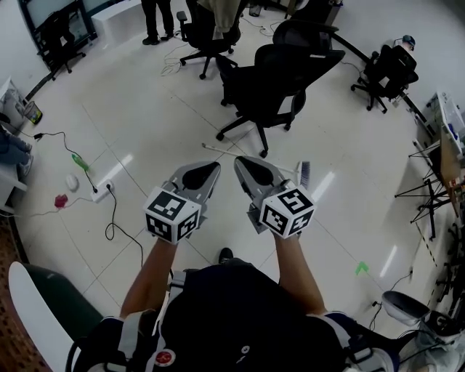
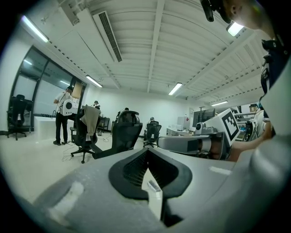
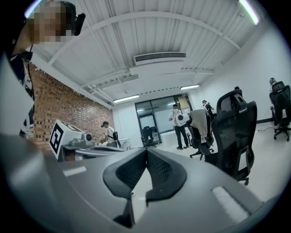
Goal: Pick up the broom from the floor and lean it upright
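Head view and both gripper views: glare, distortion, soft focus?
Head view: barrel distortion, bright streaks glaring on the floor. Left gripper view: black fisheye corners, the left gripper soft in its near body. Right gripper view: same vignette, ceiling light clipped white.

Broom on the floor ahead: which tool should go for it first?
Probably the right tool: its shut tips look nearest the broom handle, with the brush end on its side. The left tool, also shut, sits slightly farther.
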Motion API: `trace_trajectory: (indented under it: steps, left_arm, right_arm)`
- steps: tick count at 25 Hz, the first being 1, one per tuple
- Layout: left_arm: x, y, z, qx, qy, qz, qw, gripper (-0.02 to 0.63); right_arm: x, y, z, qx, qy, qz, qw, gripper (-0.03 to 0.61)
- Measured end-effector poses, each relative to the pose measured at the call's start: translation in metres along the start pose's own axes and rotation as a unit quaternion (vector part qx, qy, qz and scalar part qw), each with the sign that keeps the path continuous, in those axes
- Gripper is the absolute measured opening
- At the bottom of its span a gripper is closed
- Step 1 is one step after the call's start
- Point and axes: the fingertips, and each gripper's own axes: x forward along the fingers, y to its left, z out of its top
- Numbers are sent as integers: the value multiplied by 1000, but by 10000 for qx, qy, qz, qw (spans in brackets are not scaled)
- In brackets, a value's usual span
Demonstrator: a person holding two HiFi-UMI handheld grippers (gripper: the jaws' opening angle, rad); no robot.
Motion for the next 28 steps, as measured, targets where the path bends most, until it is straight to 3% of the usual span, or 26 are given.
trace_trajectory:
  steps: [7, 14, 28]
  left_arm:
    - [49, 22, 5, 6, 77, 117, 9999, 0]
    - [90, 61, 11, 21, 104, 84, 9999, 1]
    - [177, 207, 21, -59, 137, -446, 9989, 0]
  right_arm:
    - [22, -50, 7, 76, -1, 145, 9999, 3]
    - [54, -94, 11, 108, 36, 22, 9999, 3]
    - [181, -179, 32, -31, 359, -701, 9969, 3]
